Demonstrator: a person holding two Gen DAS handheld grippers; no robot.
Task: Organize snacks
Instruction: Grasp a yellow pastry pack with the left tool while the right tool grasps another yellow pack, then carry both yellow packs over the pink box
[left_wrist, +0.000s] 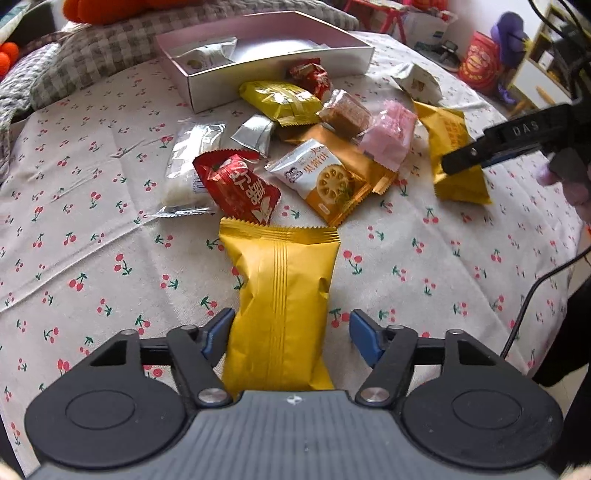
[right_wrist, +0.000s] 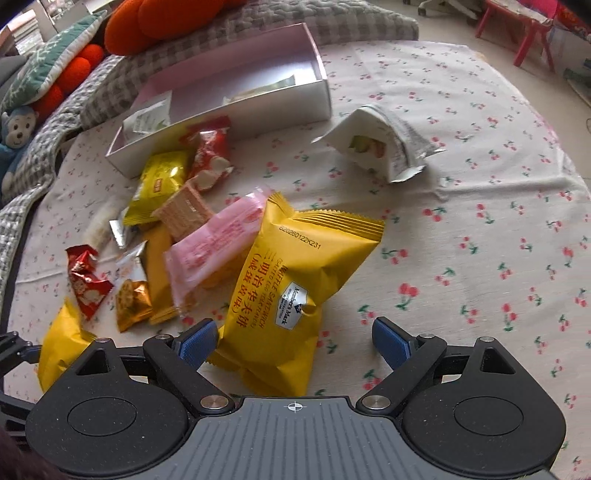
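A pile of wrapped snacks lies on a cherry-print tablecloth (left_wrist: 74, 258) in front of a pink-white open box (left_wrist: 266, 79). My left gripper (left_wrist: 291, 336) is open around a plain yellow packet (left_wrist: 280, 295); its left pad touches the packet, its right pad stands apart. My right gripper (right_wrist: 295, 341) is open around a yellow waffle-sandwich packet (right_wrist: 291, 291), left pad at its edge, right pad well clear. The right gripper also shows in the left wrist view (left_wrist: 465, 160) over that packet (left_wrist: 454, 147). The box (right_wrist: 236, 122) holds a few pale packets.
The pile holds red (left_wrist: 240, 188), white-orange (left_wrist: 321, 181), pink (left_wrist: 391, 136) and other yellow (left_wrist: 280, 99) packets. A torn white wrapper (right_wrist: 384, 147) lies to the right of the box. A checked blanket and orange cushions (right_wrist: 166, 26) sit behind. A cable hangs at the right (left_wrist: 532, 295).
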